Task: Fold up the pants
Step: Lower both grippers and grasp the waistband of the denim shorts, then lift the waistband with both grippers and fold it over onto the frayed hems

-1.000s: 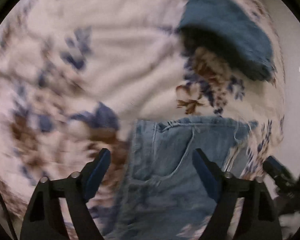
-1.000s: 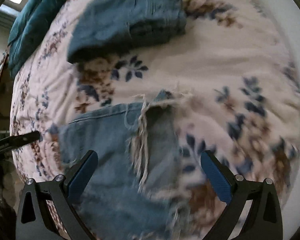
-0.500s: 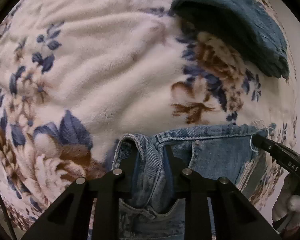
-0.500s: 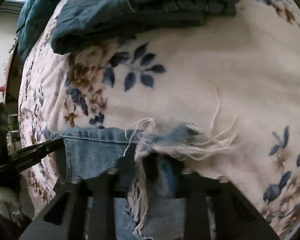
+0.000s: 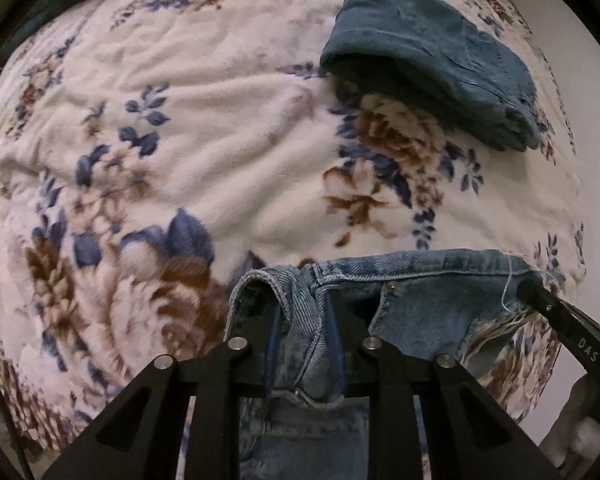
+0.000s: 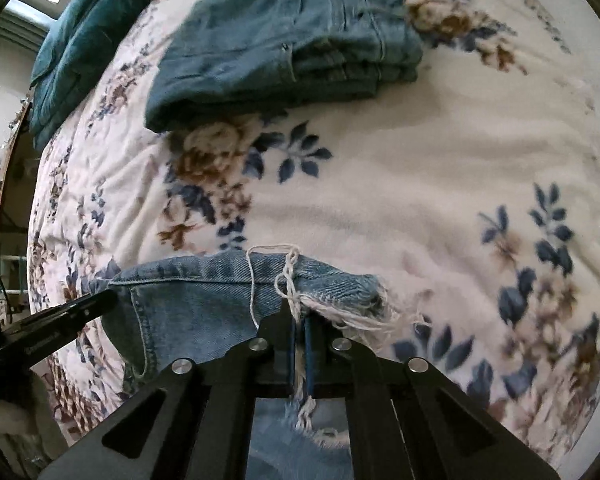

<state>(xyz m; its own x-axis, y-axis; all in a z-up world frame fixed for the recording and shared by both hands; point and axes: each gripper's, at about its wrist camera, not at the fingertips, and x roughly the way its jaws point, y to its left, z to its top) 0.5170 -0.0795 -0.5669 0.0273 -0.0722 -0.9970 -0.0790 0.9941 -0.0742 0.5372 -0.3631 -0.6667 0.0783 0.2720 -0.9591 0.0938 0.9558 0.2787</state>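
Denim shorts [image 5: 420,300] lie just ahead of both tools on a floral blanket [image 5: 220,120]. Left gripper [image 5: 306,332] clamps the waistband corner; right gripper [image 6: 299,332] clamps the frayed hem. Likely next: lifting both corners forward together, folding evenly.

The only readable lettering is "DAS", in pale capitals on the black arm of the right gripper [image 5: 540,300], which enters the left wrist view at the lower right, to the right of the left gripper's [image 5: 306,336] closed fingers. In the right wrist view, a faint line of print on the other gripper's arm is too blurred to read.
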